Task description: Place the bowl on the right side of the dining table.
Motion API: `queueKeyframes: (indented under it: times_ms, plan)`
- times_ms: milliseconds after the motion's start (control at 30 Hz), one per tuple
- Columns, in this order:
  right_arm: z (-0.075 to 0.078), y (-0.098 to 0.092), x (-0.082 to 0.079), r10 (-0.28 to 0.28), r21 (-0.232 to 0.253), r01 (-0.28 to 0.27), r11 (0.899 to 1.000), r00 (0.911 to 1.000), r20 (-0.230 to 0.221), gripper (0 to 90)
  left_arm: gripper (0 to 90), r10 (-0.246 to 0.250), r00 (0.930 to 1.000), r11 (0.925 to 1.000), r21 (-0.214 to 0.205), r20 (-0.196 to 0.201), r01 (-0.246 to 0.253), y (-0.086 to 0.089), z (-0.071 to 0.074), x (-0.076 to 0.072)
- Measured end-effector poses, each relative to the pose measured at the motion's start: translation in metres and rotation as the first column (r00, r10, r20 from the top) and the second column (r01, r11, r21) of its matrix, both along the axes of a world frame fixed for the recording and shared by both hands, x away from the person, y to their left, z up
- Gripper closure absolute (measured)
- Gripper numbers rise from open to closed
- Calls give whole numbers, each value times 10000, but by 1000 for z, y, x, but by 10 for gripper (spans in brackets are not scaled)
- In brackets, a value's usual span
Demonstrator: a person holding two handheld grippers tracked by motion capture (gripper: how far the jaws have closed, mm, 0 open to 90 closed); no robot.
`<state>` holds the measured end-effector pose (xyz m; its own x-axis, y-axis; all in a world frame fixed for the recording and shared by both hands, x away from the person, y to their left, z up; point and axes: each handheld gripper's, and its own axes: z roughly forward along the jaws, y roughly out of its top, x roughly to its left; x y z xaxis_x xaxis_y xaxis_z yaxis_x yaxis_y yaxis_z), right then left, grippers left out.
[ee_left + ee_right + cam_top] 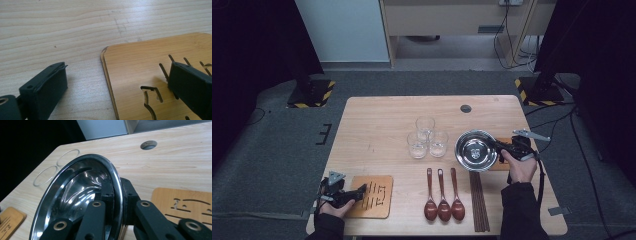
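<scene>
Over the right side of the bench [377, 112], the right gripper [503, 148] has its jaws clamped on the rim of a steel bowl [475, 150], holding it beside three glasses [427, 136] and above a wooden coaster [183, 203]; at the near left, the left gripper [357, 192] rests wide apart, empty, straddling the edge of another wooden coaster [373, 196].

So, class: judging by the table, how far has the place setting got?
Barely started. In hand: the right gripper is shut on the rim of the steel bowl, beside the right wooden mat. The left gripper is open over the bare left mat. Left: glasses, spoons and chopsticks remain grouped.
</scene>
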<state>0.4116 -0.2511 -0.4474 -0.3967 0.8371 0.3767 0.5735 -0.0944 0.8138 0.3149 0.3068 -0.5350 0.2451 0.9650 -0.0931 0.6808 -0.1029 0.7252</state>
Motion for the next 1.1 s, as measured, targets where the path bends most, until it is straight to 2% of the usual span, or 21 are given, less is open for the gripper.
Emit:
queueKeyframes:
  times_ms: [533,833,1100]
  plan:
    - [-11,-21,13,-826,47,827,9966,9965,-127,833,15,-3,10000,10000,-8,3,3,0,0,0]
    - [-16,-34,17,-1312,109,1316,9912,9910,-264,833,15,-5,10000,10000,-7,1,5,0,0,0]
    - [-21,-43,23,-1643,-58,1642,9864,9858,-346,832,15,-5,10000,10000,-8,2,5,0,0,0]
